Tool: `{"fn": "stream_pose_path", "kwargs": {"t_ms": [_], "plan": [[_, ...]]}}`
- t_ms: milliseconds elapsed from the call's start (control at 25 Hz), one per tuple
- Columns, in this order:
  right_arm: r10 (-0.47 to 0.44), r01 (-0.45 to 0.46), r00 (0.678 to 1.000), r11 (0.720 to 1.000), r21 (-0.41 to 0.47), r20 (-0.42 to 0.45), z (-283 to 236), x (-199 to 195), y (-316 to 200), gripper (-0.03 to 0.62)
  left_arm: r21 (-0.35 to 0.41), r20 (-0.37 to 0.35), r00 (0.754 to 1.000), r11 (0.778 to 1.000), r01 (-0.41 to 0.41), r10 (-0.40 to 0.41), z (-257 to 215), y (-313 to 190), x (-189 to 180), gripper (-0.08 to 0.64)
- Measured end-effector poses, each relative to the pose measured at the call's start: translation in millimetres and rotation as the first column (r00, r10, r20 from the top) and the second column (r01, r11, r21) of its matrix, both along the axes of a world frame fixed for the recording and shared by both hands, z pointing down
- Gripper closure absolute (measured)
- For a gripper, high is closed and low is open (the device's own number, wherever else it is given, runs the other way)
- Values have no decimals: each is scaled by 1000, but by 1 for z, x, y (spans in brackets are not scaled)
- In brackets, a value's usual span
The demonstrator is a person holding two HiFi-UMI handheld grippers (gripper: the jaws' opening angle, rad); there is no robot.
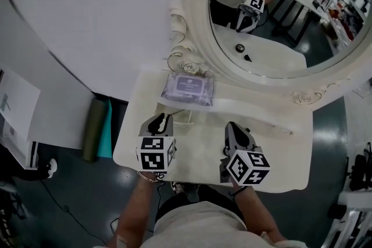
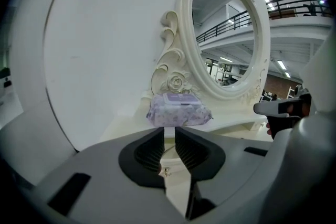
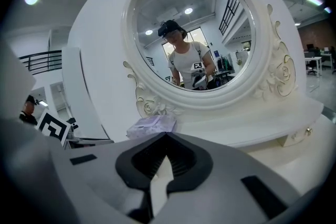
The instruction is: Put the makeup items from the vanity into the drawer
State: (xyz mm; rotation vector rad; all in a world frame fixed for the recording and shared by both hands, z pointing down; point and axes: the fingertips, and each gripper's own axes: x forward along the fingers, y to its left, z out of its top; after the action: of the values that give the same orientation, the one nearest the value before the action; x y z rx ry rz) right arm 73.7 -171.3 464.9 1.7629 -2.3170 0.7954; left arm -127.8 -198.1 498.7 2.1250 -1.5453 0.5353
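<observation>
Left tool (image 2: 169, 134) hovers over the white table (image 1: 197, 154), jaws a narrow slit apart and nothing between them. The right tool (image 3: 167, 136), off at its three o'clock, has its jaws tip to tip, closed on nothing. Dead ahead at the left tool's twelve o'clock, the lilac wipes pack (image 1: 188, 89) lies flat on the raised shelf at the foot of the oval mirror (image 1: 261, 20), apart from both tools.
</observation>
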Motion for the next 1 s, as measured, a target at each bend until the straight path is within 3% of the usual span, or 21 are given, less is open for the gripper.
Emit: {"fn": "stream_pose_path", "kwargs": {"t_ms": [120, 480, 1000], "plan": [[-6, 6, 1000, 1000, 16, -9, -7, 2, 7, 575, 61, -29, 998, 997, 48, -46, -21, 4, -7, 542], [4, -2, 1000, 998, 69, -27, -27, 12, 32, 575, 230, -104, 991, 968, 103, -81, -78, 24, -3, 549], [97, -94, 995, 992, 83, -24, -30, 40, 65, 575, 228, -130, 991, 974, 9, 21, -78, 45, 42, 549]]}}
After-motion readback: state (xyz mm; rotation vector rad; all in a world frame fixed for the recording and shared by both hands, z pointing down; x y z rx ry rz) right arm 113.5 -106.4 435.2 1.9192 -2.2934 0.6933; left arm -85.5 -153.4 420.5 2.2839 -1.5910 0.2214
